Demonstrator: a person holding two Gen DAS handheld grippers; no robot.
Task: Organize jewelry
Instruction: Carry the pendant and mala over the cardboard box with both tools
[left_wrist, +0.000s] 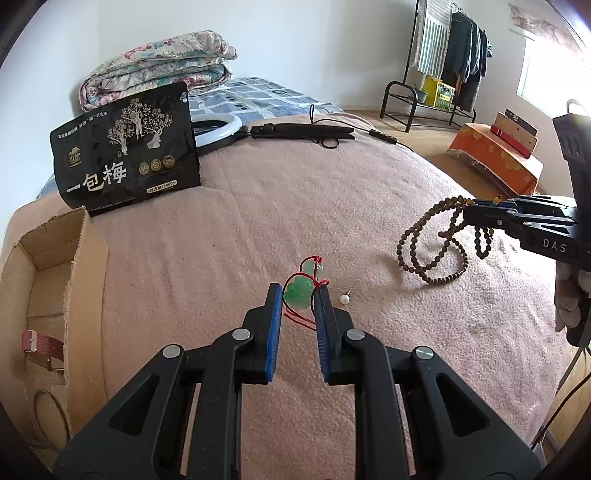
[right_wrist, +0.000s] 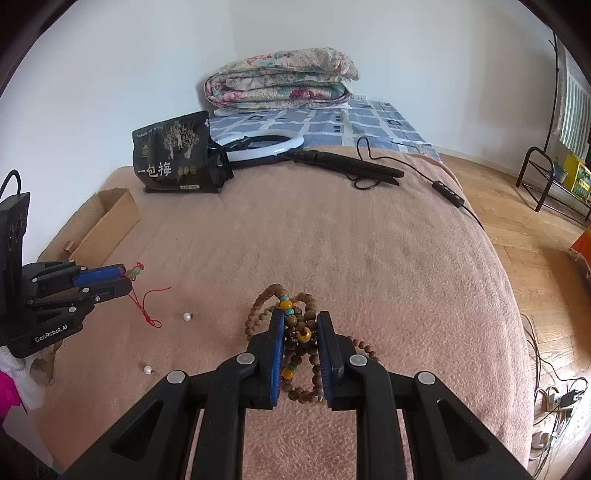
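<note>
Blanket (left_wrist: 295, 206): pink, soft, spread over the bed; bears everything here.
Cardboard box (left_wrist: 55, 258): open-topped, at the left edge of the blanket; watch strap (left_wrist: 40, 343) and a thin ring inside; likely the place for the jewelry.
Black pouch (left_wrist: 125, 151): upright behind the box, apart from the work.
Right gripper (right_wrist: 301, 325): jaws closed down on the bead necklace (right_wrist: 299, 332), clamping a bunch of strands near the amber and turquoise beads.
Bead necklace, handling: limp, many loops, light; hard beads likely to roll between the pads, so a bundled grip across several strands seems safest; no fixed long axis, loops hanging and trailing onto the blanket below the jaws.
Left gripper (left_wrist: 297, 295): jaws nearly shut on the green pendant (left_wrist: 297, 293), pads on either side of it.
Green pendant, handling: small, smooth, probably slippery and chip-prone; held off the blanket, long axis roughly along the fingers; red cord (right_wrist: 147, 306) dangling down, tail touching the blanket, liable to snag.
Pearl earrings (right_wrist: 187, 316): two, loose on the blanket between the grippers, well apart from each other; tiny, round, apt to roll.
</note>
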